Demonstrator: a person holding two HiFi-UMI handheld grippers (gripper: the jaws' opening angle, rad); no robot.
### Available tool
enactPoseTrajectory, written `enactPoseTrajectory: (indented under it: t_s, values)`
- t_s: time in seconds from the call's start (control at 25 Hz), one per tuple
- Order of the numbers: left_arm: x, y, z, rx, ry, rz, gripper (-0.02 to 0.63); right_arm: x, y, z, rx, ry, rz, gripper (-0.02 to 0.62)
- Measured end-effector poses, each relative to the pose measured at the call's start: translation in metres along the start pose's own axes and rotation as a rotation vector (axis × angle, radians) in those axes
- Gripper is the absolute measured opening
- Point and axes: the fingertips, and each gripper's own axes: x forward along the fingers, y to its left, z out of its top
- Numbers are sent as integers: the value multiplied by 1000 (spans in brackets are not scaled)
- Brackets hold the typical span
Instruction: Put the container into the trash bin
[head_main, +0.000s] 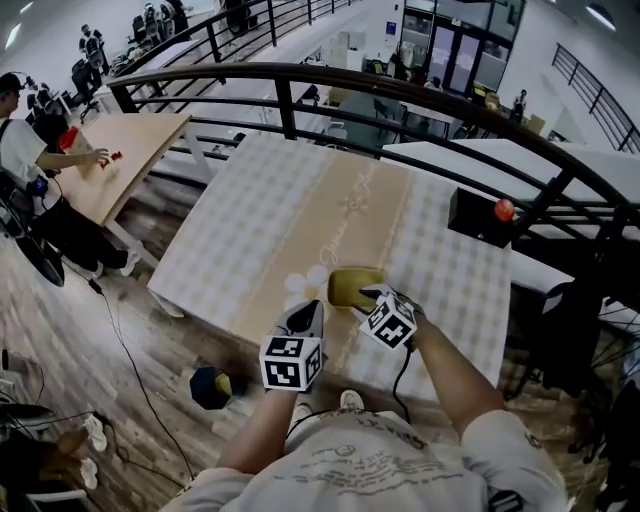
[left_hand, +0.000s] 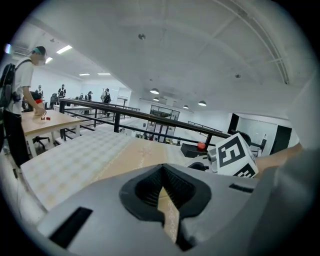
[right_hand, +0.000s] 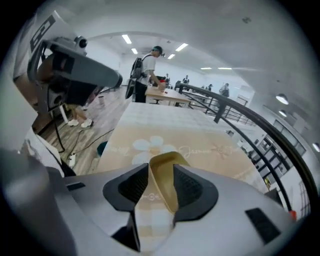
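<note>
Head view: open right hand-held gripper (head_main: 370, 294) straddles container (head_main: 345, 282); closed left hand-held gripper (head_main: 306, 310) alongside.

The head view looks steeply down on the table (head_main: 260, 220) from above, with the left hand-held gripper (head_main: 305, 318) and right hand-held gripper (head_main: 366, 294) near its bottom. Their own views sit low and close, facing across that same table toward the railing (left_hand: 125, 114).

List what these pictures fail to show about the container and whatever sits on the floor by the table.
- The container: its near rim is hidden by the right gripper in the head view; the right gripper view shows only the wall between its jaws.
- The dark thing on the floor: too small in the head view to tell whether it is a bin.
</note>
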Motion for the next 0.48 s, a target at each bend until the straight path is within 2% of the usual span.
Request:
enactPoseTrajectory:
  t_s: [0.08, 0.2, 0.36, 0.48]
  values:
    - [0, 4, -2, -9, 3, 17, 5, 15, 5, -10, -69, 53, 70, 179]
    - [2, 12, -2, -17, 6, 37, 5, 36, 3, -24, -147, 139, 134, 189]
    - [0, 18, -5, -30, 14, 68, 5, 58, 5, -47, -276, 275, 186, 190]
    - [-2, 21, -6, -38, 16, 83, 5, 72, 7, -61, -328, 336, 202, 189]
